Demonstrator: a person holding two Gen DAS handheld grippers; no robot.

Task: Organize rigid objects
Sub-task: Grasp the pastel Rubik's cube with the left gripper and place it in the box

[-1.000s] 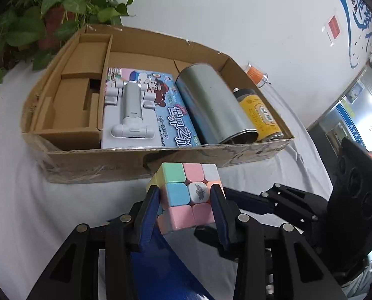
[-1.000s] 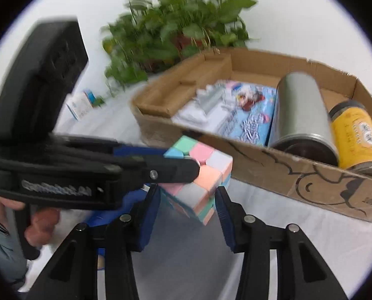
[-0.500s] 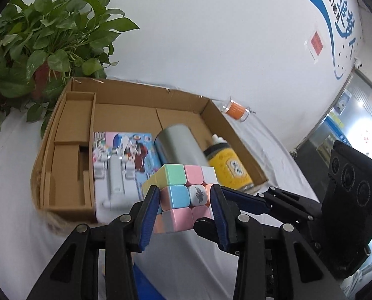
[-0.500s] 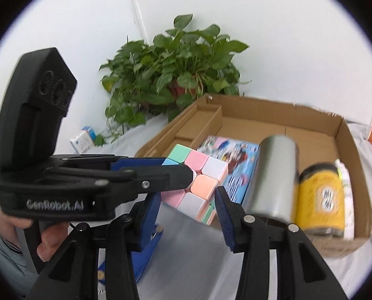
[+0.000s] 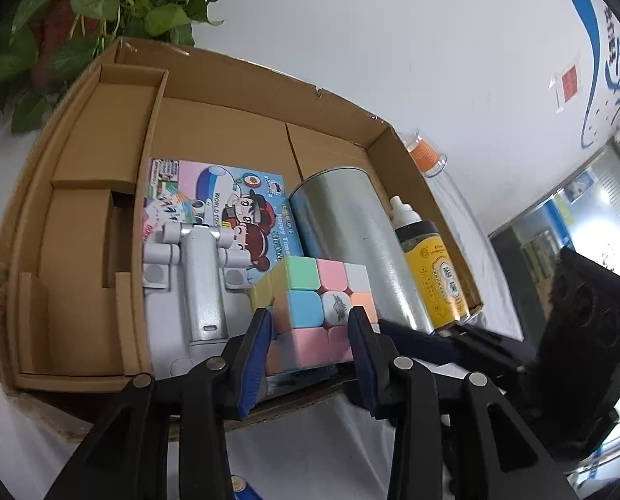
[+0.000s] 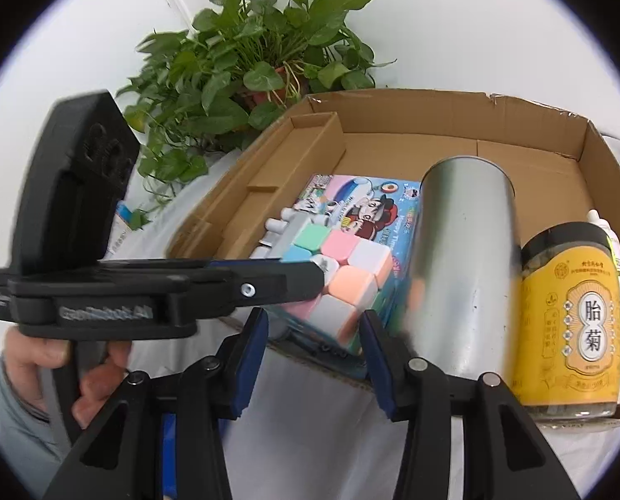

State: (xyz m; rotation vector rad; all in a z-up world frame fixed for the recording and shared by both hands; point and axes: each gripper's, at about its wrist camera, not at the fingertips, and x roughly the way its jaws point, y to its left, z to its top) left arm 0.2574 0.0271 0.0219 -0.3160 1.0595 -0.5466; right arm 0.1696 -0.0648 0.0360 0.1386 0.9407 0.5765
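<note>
1. The left gripper point(image 5: 310, 333) held a pastel puzzle cube point(image 5: 314, 312) between its blue fingers point(image 5: 254, 358), which were closing on the cube's sides.
2. The right gripper point(image 6: 314, 348) had its fingers point(image 6: 249, 360) opening; they flanked the cube, but whether they pressed on it I cannot tell.
3. The cube hung over the near edge of the cardboard box point(image 5: 226, 96), above its contents.
4. Inside the box, left of the cube, a grey folding stand point(image 5: 201, 275) lay on a cartoon-printed package point(image 5: 226, 200).
5. Right of the cube lay a silver tin point(image 5: 351, 225), then a yellow-labelled jar point(image 5: 435, 279).
6. Beyond the box's far left corner stood a potted plant point(image 6: 259, 58).
7. The box sat on a white-covered desk point(image 5: 1, 183).
</note>
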